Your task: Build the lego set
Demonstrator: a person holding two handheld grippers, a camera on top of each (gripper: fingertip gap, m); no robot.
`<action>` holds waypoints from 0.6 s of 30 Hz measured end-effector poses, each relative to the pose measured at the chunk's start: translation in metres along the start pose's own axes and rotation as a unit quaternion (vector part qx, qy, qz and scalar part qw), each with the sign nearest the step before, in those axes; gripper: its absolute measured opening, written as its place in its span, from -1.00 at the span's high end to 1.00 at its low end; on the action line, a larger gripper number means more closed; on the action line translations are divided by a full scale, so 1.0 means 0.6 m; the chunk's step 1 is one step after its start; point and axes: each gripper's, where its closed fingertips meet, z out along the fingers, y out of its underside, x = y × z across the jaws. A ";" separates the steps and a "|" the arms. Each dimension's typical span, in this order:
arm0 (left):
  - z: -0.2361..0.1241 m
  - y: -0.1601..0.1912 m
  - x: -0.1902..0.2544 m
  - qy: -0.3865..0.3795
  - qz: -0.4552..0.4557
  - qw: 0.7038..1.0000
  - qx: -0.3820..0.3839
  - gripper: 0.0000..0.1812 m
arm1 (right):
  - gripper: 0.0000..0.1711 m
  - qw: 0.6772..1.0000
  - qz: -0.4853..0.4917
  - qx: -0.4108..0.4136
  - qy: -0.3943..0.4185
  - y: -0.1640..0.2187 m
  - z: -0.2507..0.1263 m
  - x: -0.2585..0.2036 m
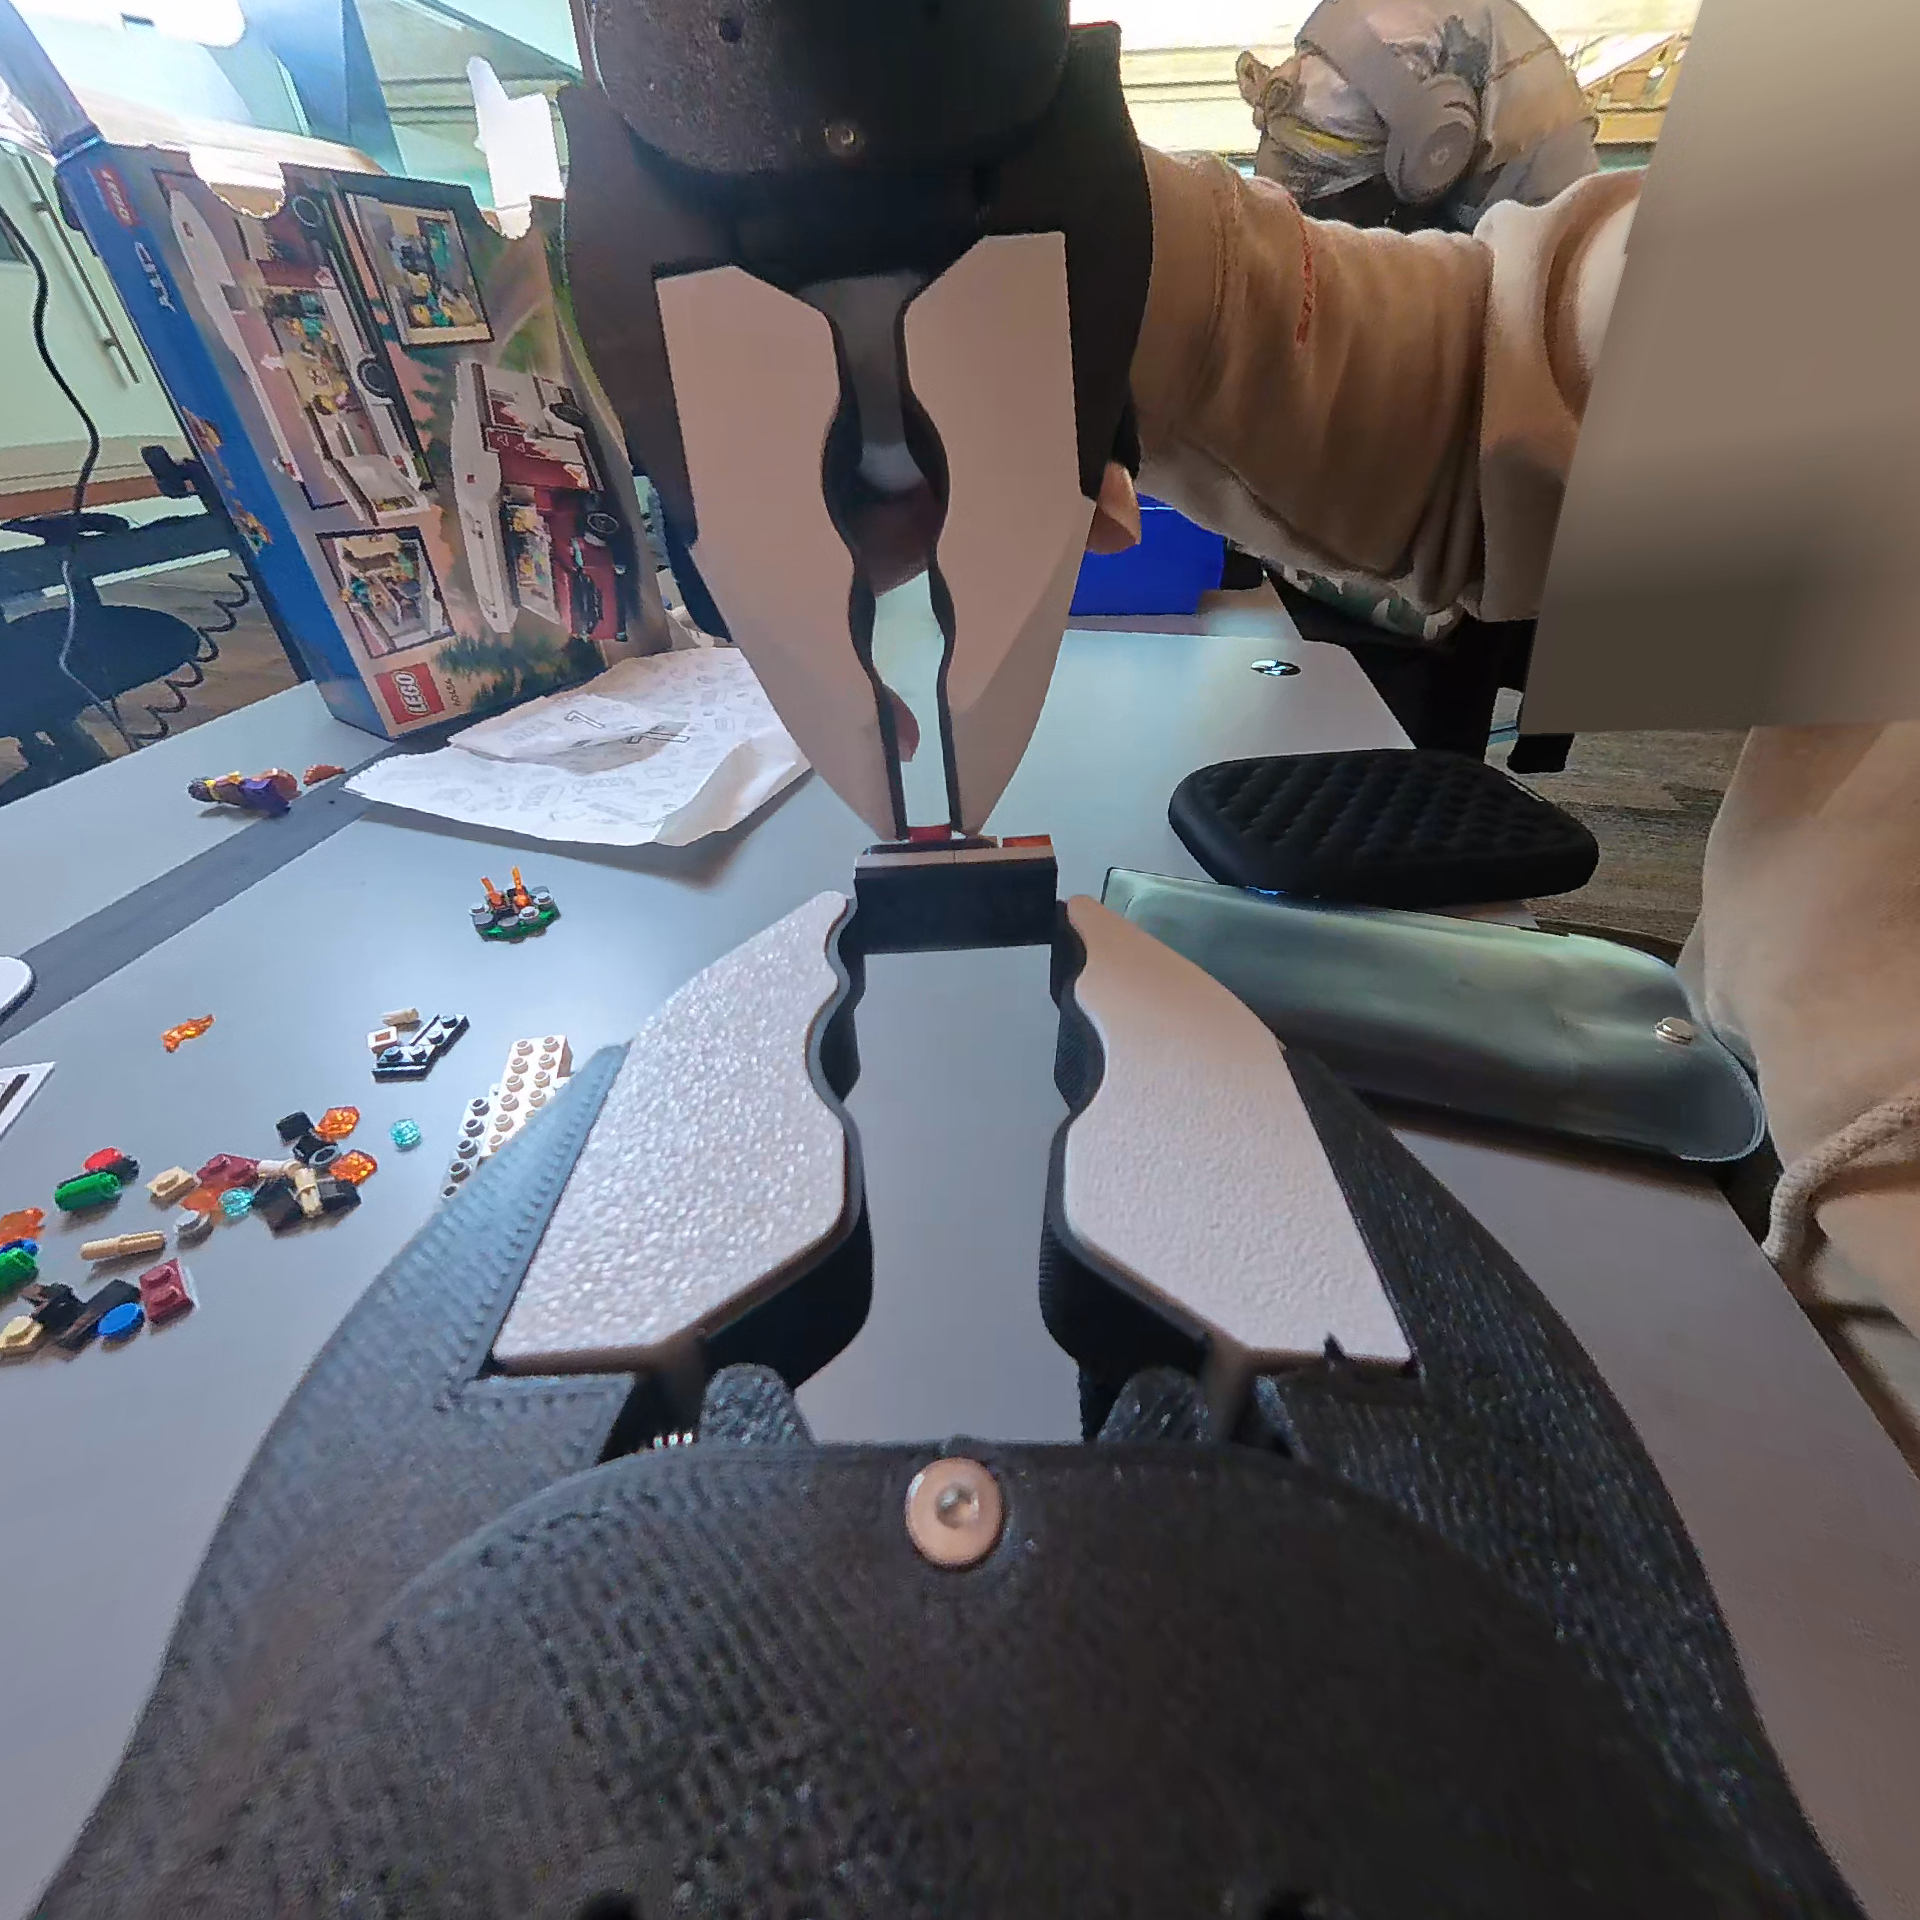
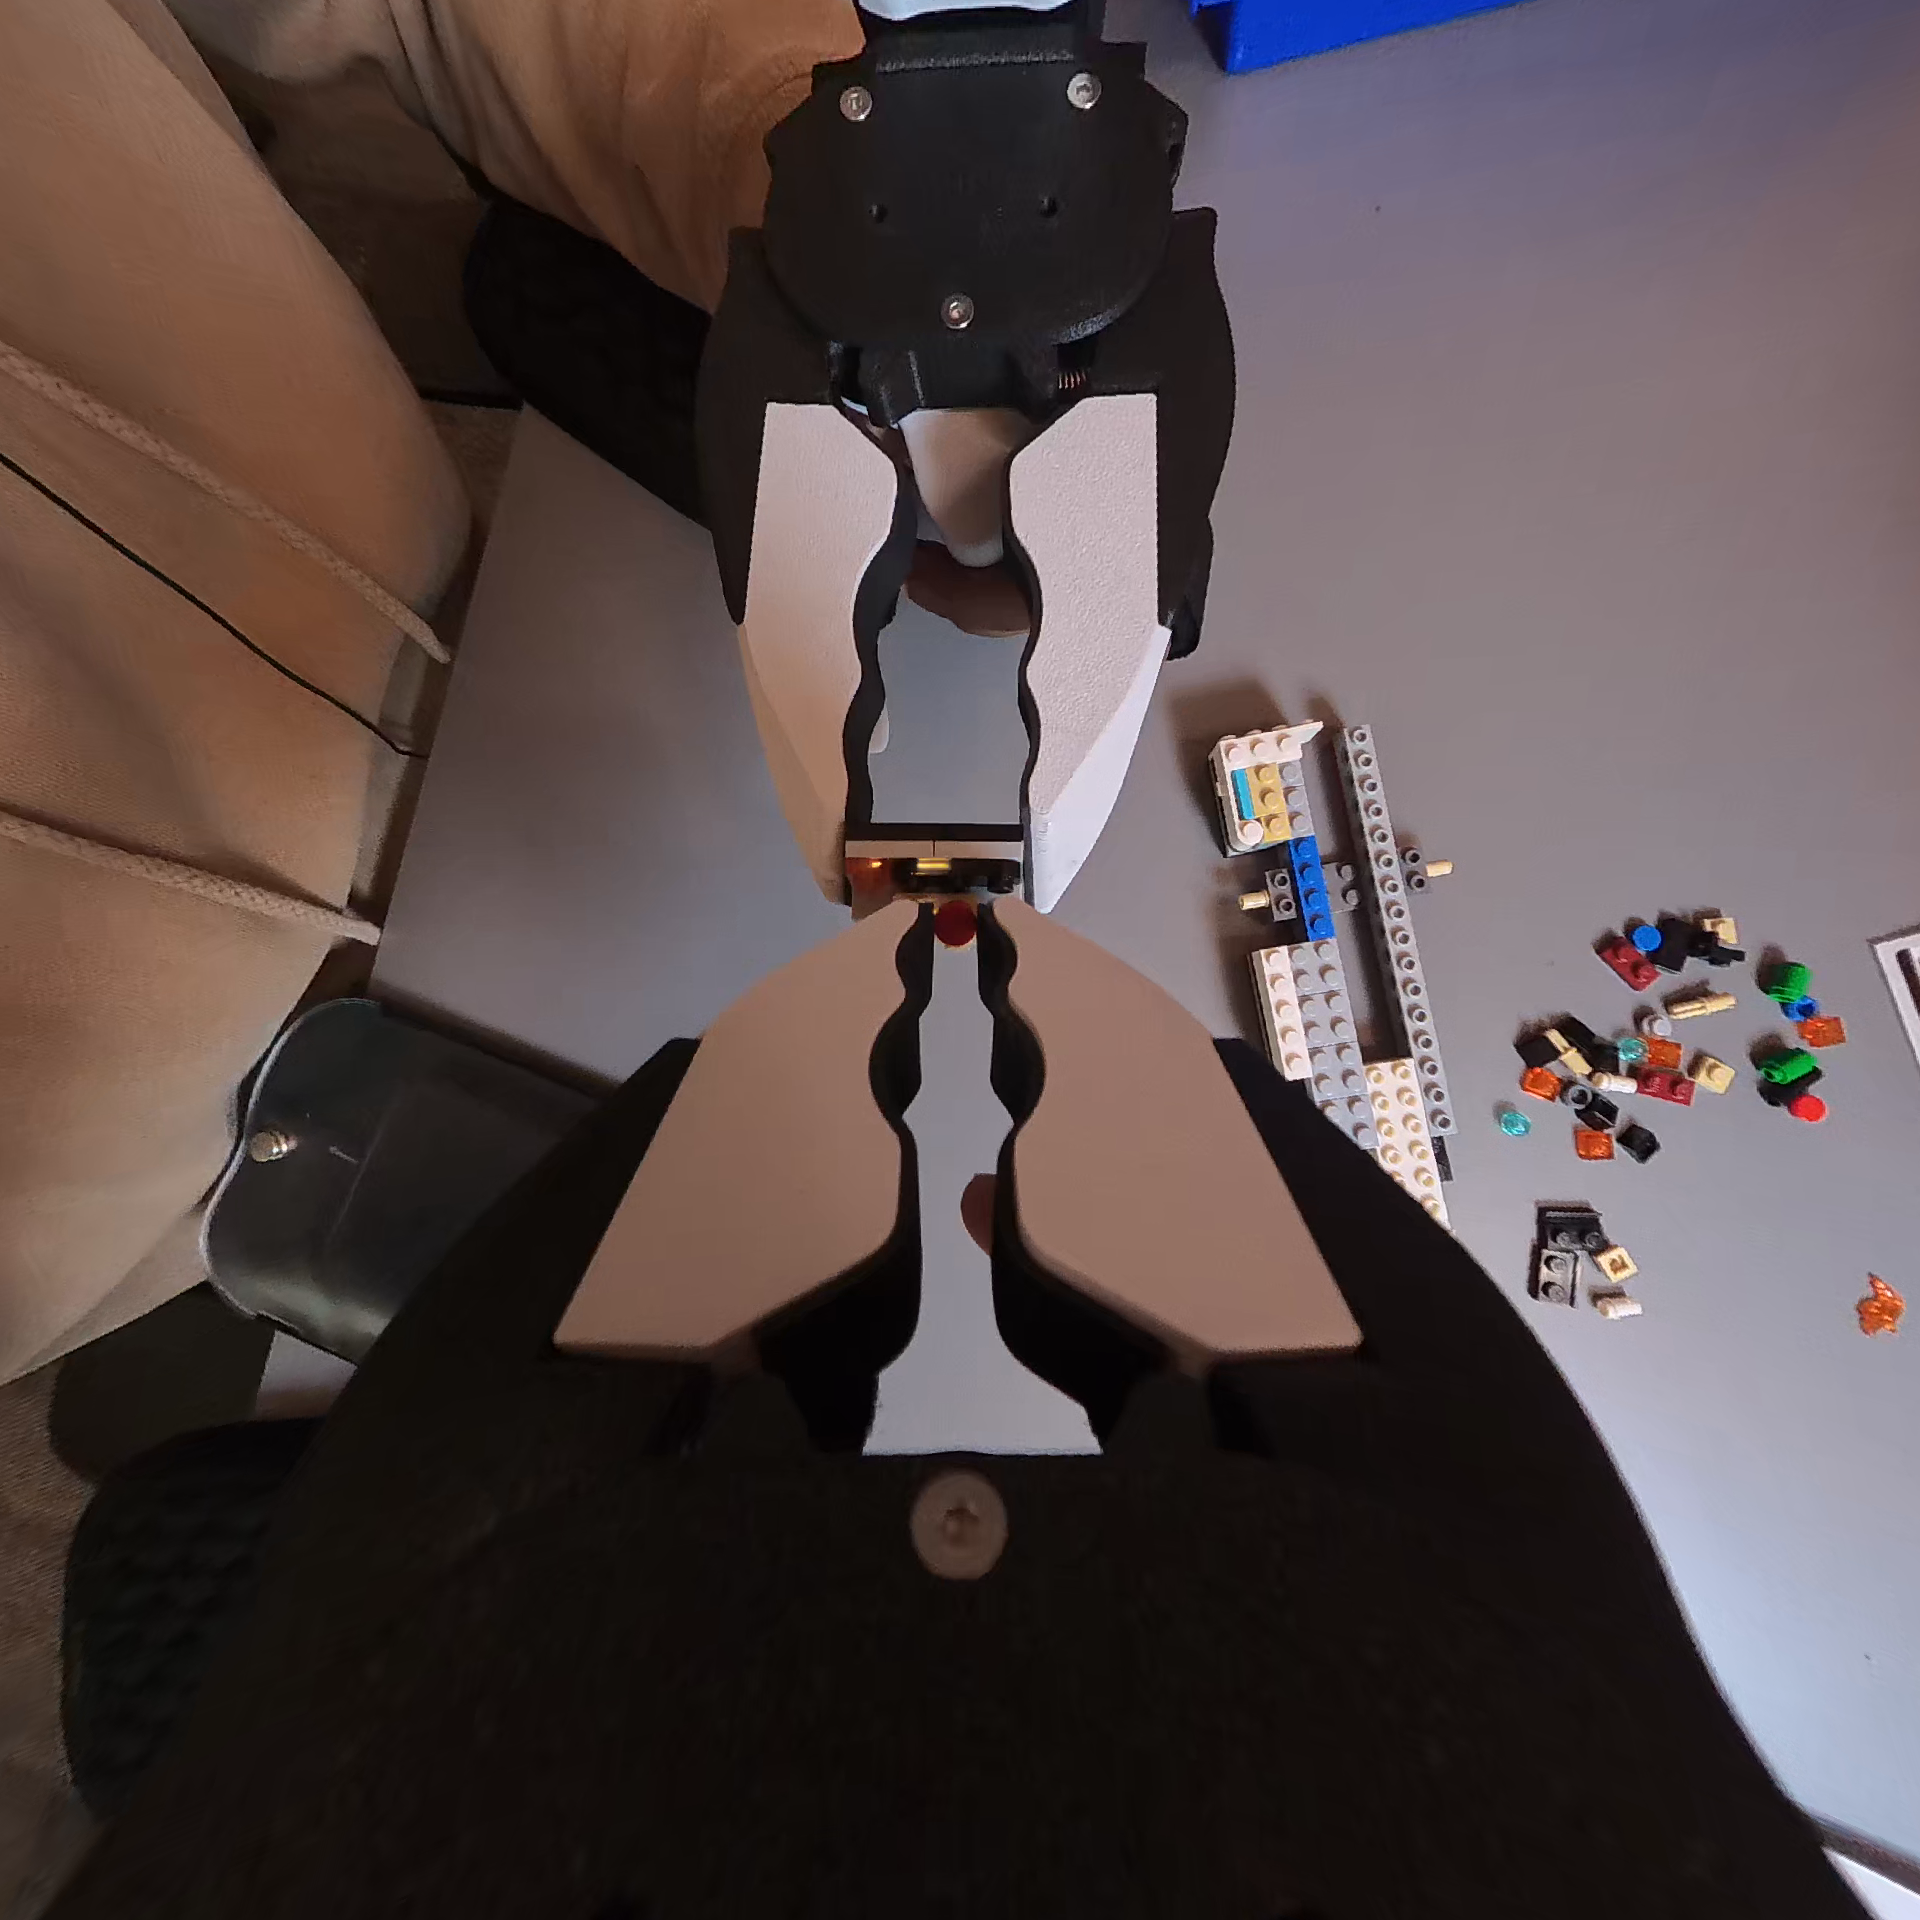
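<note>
My left gripper (image 1: 956, 920) is shut on a small black lego assembly (image 1: 951, 883) and holds it above the grey table (image 1: 312, 1039). The assembly has a tan top layer and an orange tile on it. My right gripper (image 1: 932, 821) comes down from above, shut on a small red round piece (image 1: 930, 831) that it presses onto the assembly's top. In the right wrist view, my right gripper (image 2: 954, 930) pinches the red piece (image 2: 954, 923) against the assembly (image 2: 935, 868). The left gripper (image 2: 940, 862) holds that assembly from the far side.
A partly built white, grey and blue plate model (image 2: 1340, 966) and several loose small pieces (image 2: 1662, 1039) lie to the right. The lego box (image 1: 416, 447), a paper bag (image 1: 592, 758), a small campfire build (image 1: 514, 914), a black mesh pad (image 1: 1382, 826) and a clear pouch (image 1: 1455, 1018) are also on the table. My left and right fingertips are right by each other. The small campfire build (image 1: 514, 914) is about 25 cm from both grippers' fingertips.
</note>
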 end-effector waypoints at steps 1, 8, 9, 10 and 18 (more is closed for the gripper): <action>0.000 0.000 -0.001 -0.001 0.000 1.000 0.000 0.62 | 0.91 1.000 0.001 -0.001 0.000 -0.001 0.000 0.000; -0.002 -0.006 -0.002 -0.007 0.001 1.000 0.007 0.62 | 0.91 1.000 0.010 -0.018 0.004 -0.006 -0.002 0.001; -0.002 -0.006 -0.002 -0.007 0.002 1.000 0.007 0.62 | 0.91 1.000 0.009 -0.020 0.005 -0.007 -0.002 0.002; -0.002 -0.007 -0.002 -0.007 0.001 1.000 0.009 0.62 | 0.91 1.000 0.008 -0.021 0.005 -0.009 -0.002 0.001; -0.006 -0.016 -0.004 -0.009 0.001 1.000 0.019 0.62 | 0.90 0.999 0.004 -0.030 0.012 -0.019 -0.005 0.002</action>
